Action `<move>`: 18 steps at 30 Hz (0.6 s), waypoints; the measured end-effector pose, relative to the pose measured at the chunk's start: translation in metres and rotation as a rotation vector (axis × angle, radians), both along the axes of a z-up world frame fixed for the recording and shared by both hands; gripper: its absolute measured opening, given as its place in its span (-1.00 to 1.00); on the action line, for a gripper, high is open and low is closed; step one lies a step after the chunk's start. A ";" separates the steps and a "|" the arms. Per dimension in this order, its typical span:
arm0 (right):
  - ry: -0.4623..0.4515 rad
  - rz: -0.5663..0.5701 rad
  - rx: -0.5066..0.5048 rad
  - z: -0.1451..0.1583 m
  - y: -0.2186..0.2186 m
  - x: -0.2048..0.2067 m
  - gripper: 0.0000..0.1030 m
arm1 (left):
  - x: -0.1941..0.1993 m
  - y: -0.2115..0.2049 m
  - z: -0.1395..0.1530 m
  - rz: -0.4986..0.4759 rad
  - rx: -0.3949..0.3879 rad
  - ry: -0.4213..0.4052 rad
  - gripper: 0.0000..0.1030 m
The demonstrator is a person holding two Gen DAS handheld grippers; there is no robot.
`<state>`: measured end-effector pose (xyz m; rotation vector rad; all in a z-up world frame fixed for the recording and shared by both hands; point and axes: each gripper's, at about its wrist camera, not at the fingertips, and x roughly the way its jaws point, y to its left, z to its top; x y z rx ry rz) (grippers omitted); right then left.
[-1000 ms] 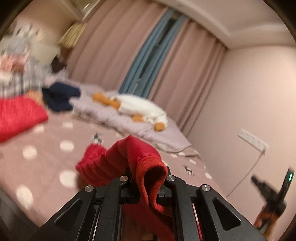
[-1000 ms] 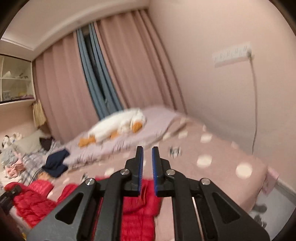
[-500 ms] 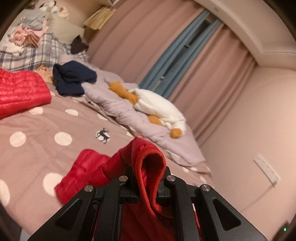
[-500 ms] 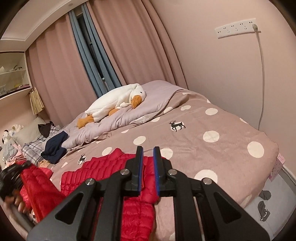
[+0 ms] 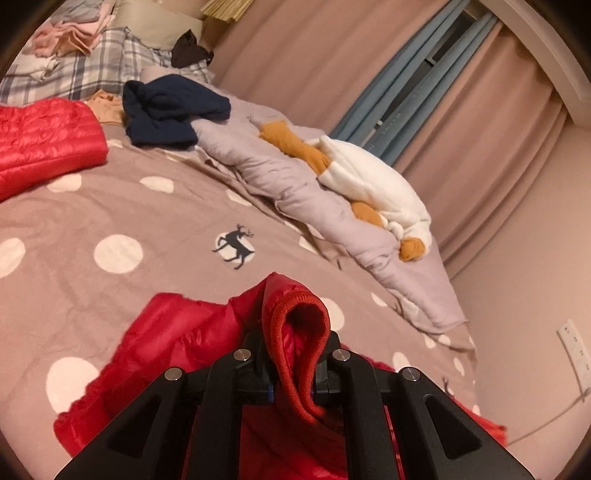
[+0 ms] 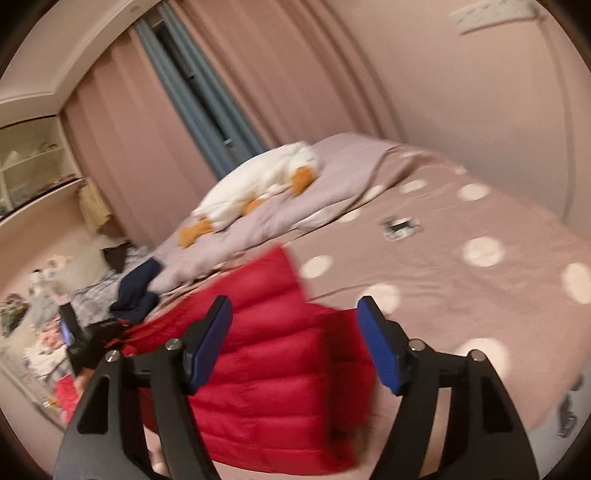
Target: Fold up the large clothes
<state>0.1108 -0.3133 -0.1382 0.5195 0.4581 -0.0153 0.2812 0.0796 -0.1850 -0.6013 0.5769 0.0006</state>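
A red quilted puffer jacket (image 6: 273,373) lies on the polka-dot bed. In the left wrist view my left gripper (image 5: 291,373) is shut on the jacket's ribbed cuff (image 5: 303,332), with the sleeve (image 5: 177,343) trailing down onto the cover. In the right wrist view my right gripper (image 6: 295,339) hovers over the jacket's body; its jaws are opening, blue pads (image 6: 212,339) wide apart, with the red fabric showing between them but not pinched. A second red quilted piece (image 5: 44,144) lies at the far left of the left wrist view.
The bed cover (image 5: 122,229) is brown with white dots. A navy garment (image 5: 166,110), a lilac duvet (image 5: 291,184) and a white goose plush (image 5: 373,181) lie toward the curtains. Plaid bedding with folded clothes (image 5: 70,44) is at the far left. The wall with a socket strip (image 6: 495,11) is to the right.
My right gripper's jaws have sprung from shut to wide apart and it has sunk toward the jacket. The left gripper, still clamping the cuff, has dropped lower over the bed.
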 end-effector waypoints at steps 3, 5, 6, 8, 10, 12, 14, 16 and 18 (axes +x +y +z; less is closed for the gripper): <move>0.033 0.055 0.018 -0.013 0.013 0.024 0.52 | -0.008 0.004 0.006 -0.016 0.025 -0.020 -0.83; 0.040 0.087 0.006 -0.020 0.022 0.040 0.61 | -0.014 0.010 0.011 -0.033 -0.001 -0.038 -0.83; 0.046 0.100 0.000 -0.025 0.025 0.047 0.62 | -0.016 0.012 0.013 -0.030 -0.012 -0.044 -0.83; 0.090 0.092 0.005 -0.039 0.028 0.065 0.65 | -0.021 0.017 0.017 -0.024 -0.002 -0.064 -0.83; 0.111 0.115 0.076 -0.052 0.026 0.078 0.38 | -0.023 0.018 0.021 -0.030 0.018 -0.075 -0.83; 0.111 0.113 0.068 -0.054 0.028 0.080 -0.45 | -0.021 0.021 0.021 -0.022 0.022 -0.072 -0.82; 0.119 0.102 0.019 -0.052 0.032 0.079 -0.75 | -0.015 0.020 0.018 -0.034 0.021 -0.059 -0.82; 0.106 0.099 0.012 -0.047 0.032 0.077 -0.77 | -0.011 0.017 0.016 -0.033 0.040 -0.056 -0.83; 0.098 0.097 0.002 -0.042 0.031 0.078 -0.78 | -0.005 0.012 0.015 -0.040 0.065 -0.065 -0.82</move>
